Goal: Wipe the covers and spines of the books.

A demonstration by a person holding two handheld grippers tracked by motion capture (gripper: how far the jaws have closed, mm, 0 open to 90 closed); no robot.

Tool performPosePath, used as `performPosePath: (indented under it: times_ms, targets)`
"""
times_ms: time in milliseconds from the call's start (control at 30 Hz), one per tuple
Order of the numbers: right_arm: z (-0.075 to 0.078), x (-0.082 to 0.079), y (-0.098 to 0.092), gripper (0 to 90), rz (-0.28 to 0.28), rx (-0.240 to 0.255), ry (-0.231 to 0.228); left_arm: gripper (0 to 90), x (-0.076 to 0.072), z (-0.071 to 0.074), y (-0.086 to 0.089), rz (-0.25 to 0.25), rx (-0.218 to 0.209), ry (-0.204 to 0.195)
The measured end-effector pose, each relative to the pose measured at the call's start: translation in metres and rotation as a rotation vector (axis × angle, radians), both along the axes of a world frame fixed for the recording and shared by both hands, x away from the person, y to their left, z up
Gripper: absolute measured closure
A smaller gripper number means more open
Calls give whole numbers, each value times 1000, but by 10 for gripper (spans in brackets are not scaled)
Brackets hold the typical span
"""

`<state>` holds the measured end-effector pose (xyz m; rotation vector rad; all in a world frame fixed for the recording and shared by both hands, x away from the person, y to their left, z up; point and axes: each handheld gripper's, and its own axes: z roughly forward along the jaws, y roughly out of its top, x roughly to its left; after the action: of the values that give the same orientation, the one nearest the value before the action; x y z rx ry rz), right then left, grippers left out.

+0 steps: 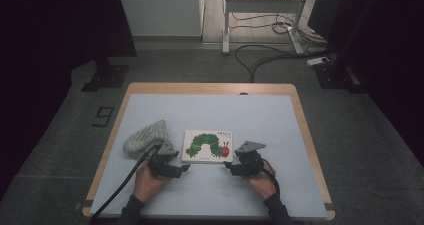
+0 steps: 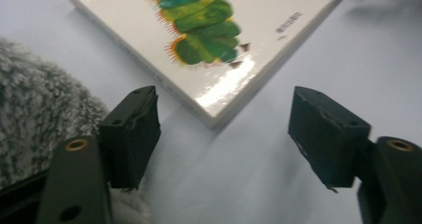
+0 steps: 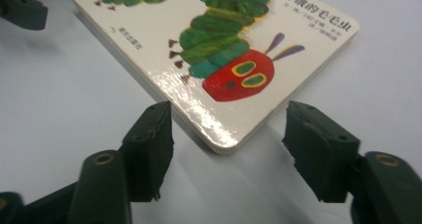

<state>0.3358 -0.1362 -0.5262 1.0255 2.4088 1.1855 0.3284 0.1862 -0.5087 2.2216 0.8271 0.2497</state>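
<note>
A white board book (image 1: pixel 207 146) with a green caterpillar on its cover lies flat on the pale blue table top (image 1: pixel 225 115). My left gripper (image 1: pixel 184 168) sits just off the book's near left corner, jaws open. In the left gripper view that corner of the book (image 2: pixel 209 30) points at the gap of the left gripper (image 2: pixel 224 129), and nothing is between the pads. My right gripper (image 1: pixel 229 165) stands open off the near right corner. In the right gripper view the rounded corner of the book (image 3: pixel 219 50) reaches just between the tips of the right gripper (image 3: pixel 226 134) without touching them.
A grey fluffy cloth item (image 1: pixel 145 137) lies left of the book, brushing the left gripper's outer side (image 2: pixel 35 114). Beyond the table's wooden far edge (image 1: pixel 210 87), dark stand bases (image 1: pixel 105 77) and loose cables (image 1: pixel 265 55) lie on the floor.
</note>
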Motion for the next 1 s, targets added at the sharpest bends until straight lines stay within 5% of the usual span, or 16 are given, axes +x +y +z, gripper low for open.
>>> performPosePath:
  times_ms: [500, 667, 1000]
  targets:
    - [31, -23, -22, 132, 49, -14, -15, 97, -45, 34, 30, 13, 30, -60]
    - [35, -31, -38, 124, 26, -19, -19, 42, -57, 33, 44, 44, 49, -79]
    - [29, -39, -71, 98, -54, -40, -15, 0, -68, 12, 75, 108, 27, -41]
